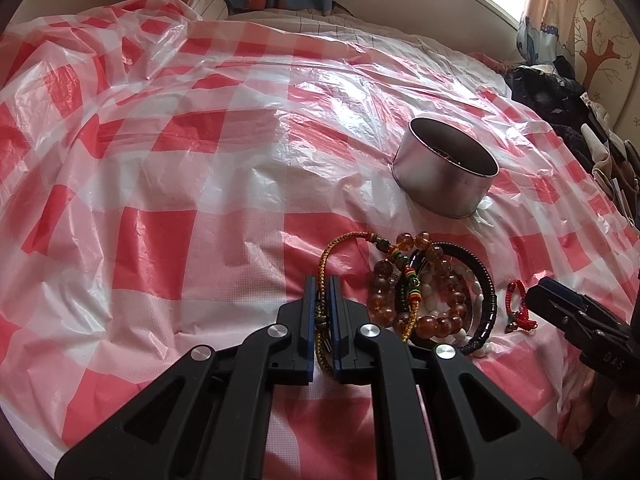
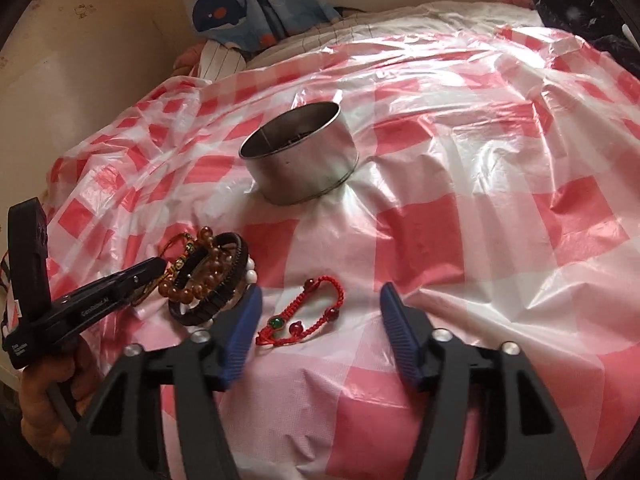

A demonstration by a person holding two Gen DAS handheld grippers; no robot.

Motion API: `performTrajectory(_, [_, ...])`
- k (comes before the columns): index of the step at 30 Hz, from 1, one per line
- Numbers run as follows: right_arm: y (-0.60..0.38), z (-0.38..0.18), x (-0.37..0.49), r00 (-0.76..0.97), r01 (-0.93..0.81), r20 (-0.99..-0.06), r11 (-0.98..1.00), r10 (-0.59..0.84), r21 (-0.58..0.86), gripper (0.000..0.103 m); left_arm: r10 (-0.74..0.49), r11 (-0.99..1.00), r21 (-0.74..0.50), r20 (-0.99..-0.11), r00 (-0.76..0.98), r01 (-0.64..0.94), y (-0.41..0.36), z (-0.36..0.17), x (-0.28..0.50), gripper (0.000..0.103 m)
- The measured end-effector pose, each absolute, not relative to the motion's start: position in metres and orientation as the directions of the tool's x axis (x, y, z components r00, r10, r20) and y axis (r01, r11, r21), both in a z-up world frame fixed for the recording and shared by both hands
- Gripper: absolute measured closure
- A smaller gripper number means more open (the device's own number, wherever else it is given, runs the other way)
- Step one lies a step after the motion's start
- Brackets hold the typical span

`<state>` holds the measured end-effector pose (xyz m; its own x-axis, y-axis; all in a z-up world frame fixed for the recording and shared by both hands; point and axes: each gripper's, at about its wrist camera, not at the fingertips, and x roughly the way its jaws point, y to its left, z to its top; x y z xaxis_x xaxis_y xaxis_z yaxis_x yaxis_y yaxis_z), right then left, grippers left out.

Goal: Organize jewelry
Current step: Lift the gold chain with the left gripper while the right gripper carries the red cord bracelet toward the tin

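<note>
The left gripper (image 1: 322, 280) has its two blue-padded fingers (image 1: 309, 312) drawn nearly together, with only a narrow slot left between them, and the yellow woven cord bracelet (image 1: 332, 248) runs through that slot; whether the pads actually pinch the cord or just flank it cannot be told for certain, though they sit tight against it. The cord loops forward from the fingertips and curves right towards a heap of jewelry just beside the gripper: an amber bead bracelet (image 1: 440, 280), a black segmented bangle (image 1: 486, 300) and a string of white beads (image 1: 430, 294), all piled and touching one another. The right gripper (image 2: 318, 296) is spread wide, its blue fingers (image 2: 244, 332) well apart and holding nothing; between them, touching neither pad, lies the red knotted bracelet (image 2: 316, 308) with dark red beads and one green bead, flat on the red-and-white checked plastic sheet (image 2: 500, 220). A round metal tin (image 2: 304, 152) stands upright and open on the sheet beyond the jewelry, apart from it. In the right wrist view the left gripper reaches into the pile from the left.
</note>
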<state>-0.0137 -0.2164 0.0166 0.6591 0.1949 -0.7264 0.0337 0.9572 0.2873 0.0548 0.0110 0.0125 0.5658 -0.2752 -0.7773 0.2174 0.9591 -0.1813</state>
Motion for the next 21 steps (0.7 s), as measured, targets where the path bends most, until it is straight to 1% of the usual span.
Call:
performTrajectory(4, [-0.210,0.006,-0.010,0.627,0.041,-0.766,0.976,0.140,0.213,0.041,-0.276,0.960,-0.193,-0.784,0.556,0.205,0.013,0.010,0.057,0.097])
performTrajectory(5, [-0.207,0.005,-0.008,0.624,0.033,-0.771,0.981,0.129,0.191,0.043,-0.276,0.960,-0.194,-0.785,0.555,0.204,0.013,0.009,0.057,0.097])
performTrajectory(6, [-0.204,0.004,-0.007,0.622,0.020,-0.773,0.984,0.126,0.177,0.048,-0.274,0.960,-0.192,-0.786,0.555,0.203,0.013,0.009,0.057,0.097])
performTrajectory(7, [-0.201,0.003,-0.007,0.617,0.008,-0.778,0.987,0.120,0.159,0.065,-0.270,0.961,-0.187,-0.786,0.556,0.203,0.013,0.008,0.057,0.097])
performTrajectory(8, [-0.198,0.002,-0.006,0.616,0.003,-0.780,0.990,0.107,0.139,0.079,-0.266,0.962,-0.180,-0.785,0.559,0.205,0.012,0.008,0.057,0.097])
performTrajectory(10, [-0.195,0.001,-0.007,0.616,-0.009,-0.781,0.992,0.106,0.128,0.094,-0.260,0.963,-0.166,-0.782,0.566,0.213,0.010,0.008,0.055,0.097])
performTrajectory(12, [-0.196,0.003,-0.009,0.627,-0.012,-0.771,0.990,0.115,0.138,0.095,-0.277,0.958,-0.178,-0.769,0.577,0.223,0.009,0.012,0.051,0.097])
performTrajectory(13, [-0.198,0.005,-0.012,0.640,-0.013,-0.756,0.986,0.137,0.168,0.095,-0.299,0.953,-0.197,-0.750,0.590,0.232,0.010,0.016,0.048,0.097])
performTrajectory(16, [-0.207,0.014,-0.018,0.692,-0.019,-0.695,0.968,0.193,0.250,0.095,-0.308,0.950,-0.187,-0.703,0.642,0.251,0.009,0.033,0.037,0.098])
performTrajectory(21, [-0.204,0.027,-0.022,0.751,-0.037,-0.627,0.962,0.206,0.272,0.095,-0.329,0.944,-0.211,-0.677,0.658,0.254,0.013,0.042,0.034,0.098])
